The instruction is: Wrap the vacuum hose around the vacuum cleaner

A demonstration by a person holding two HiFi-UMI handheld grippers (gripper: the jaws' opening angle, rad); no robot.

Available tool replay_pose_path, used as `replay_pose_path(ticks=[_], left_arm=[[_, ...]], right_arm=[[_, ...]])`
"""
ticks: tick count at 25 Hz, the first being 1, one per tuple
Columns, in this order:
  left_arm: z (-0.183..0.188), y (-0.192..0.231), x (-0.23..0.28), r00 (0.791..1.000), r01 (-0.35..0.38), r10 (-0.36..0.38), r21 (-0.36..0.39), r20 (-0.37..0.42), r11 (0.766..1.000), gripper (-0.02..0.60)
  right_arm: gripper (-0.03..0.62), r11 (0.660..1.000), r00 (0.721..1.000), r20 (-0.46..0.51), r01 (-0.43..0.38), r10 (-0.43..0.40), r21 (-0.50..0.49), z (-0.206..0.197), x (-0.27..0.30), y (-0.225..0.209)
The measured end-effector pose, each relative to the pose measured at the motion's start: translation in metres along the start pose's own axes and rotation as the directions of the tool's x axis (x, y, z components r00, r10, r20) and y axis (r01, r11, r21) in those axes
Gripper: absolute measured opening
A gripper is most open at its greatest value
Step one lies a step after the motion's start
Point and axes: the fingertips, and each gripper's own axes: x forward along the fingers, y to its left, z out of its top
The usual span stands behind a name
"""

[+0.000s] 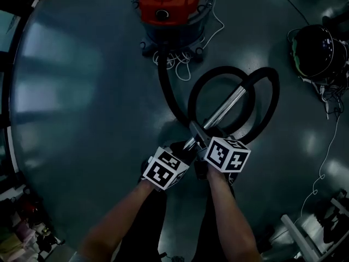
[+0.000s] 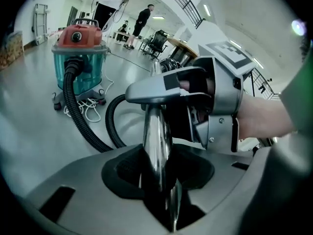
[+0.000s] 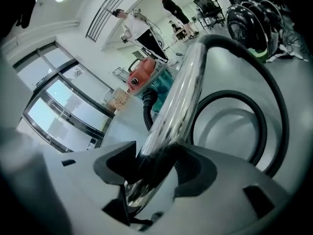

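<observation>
A vacuum cleaner (image 1: 169, 4) with a red lid and teal drum (image 2: 80, 58) stands on the grey floor ahead. Its black ribbed hose (image 1: 166, 91) runs from the drum's front and lies in loops on the floor. The hose ends in a shiny metal wand (image 1: 226, 108) that slants back toward me. My left gripper (image 1: 184, 149) is shut on the wand's near end (image 2: 156, 136). Just to its right, my right gripper (image 1: 205, 145) is shut on the same wand (image 3: 181, 102). The left gripper view shows the right gripper (image 2: 195, 102) straight ahead on the tube.
A white power cord (image 1: 182, 64) lies bunched by the vacuum's wheels. A dark round machine (image 1: 319, 48) with cables sits at the right, with a thin white cable (image 1: 327, 152) trailing on the floor. People (image 2: 142, 21) stand far behind. Clutter (image 1: 22, 228) lines the lower left.
</observation>
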Motion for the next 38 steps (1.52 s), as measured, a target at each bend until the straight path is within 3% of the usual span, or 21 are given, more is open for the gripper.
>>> replay_pose_path(ticks=[3,9,13,20,24,28,33,38], left_arm=[[-0.01,-0.007,0.007,0.998,0.045,-0.046,-0.027,-0.041,0.999,0.168],[-0.023,-0.019,0.016,0.991,0.036,-0.025,0.079,-0.131,0.996,0.194],[-0.03,-0.02,0.018,0.986,0.055,-0.044,0.068,-0.159,0.996,0.245],[-0.04,-0.02,0.021,0.983,0.05,-0.039,0.057,-0.179,0.997,0.245],[-0.039,-0.028,0.021,0.978,0.061,-0.042,0.087,-0.206,0.994,0.244],[-0.025,-0.034,0.022,0.98,0.036,-0.011,0.119,-0.2,0.992,0.244],[0.001,-0.04,0.037,0.984,-0.043,0.056,0.083,-0.167,0.996,0.244],[0.028,-0.027,0.049,0.98,-0.161,0.162,0.017,-0.115,0.987,0.244]], right_arm=[[0.232,1.0,0.999,-0.05,0.002,-0.003,-0.027,-0.01,0.003,-0.002],[0.232,0.983,0.996,-0.09,0.008,-0.026,-0.186,-0.012,-0.007,-0.009],[0.232,0.963,0.99,-0.131,0.019,-0.056,-0.268,-0.016,-0.011,-0.028],[0.23,0.908,0.964,-0.239,0.004,-0.114,-0.419,-0.033,-0.019,-0.057],[0.229,0.84,0.933,-0.324,-0.045,-0.159,-0.541,-0.042,-0.023,-0.069],[0.224,0.747,0.898,-0.395,-0.126,-0.194,-0.653,-0.041,-0.028,-0.083],[0.222,0.591,0.851,-0.472,-0.262,-0.231,-0.763,-0.032,-0.04,-0.114],[0.222,0.452,0.785,-0.562,-0.415,-0.26,-0.79,-0.024,-0.054,-0.146]])
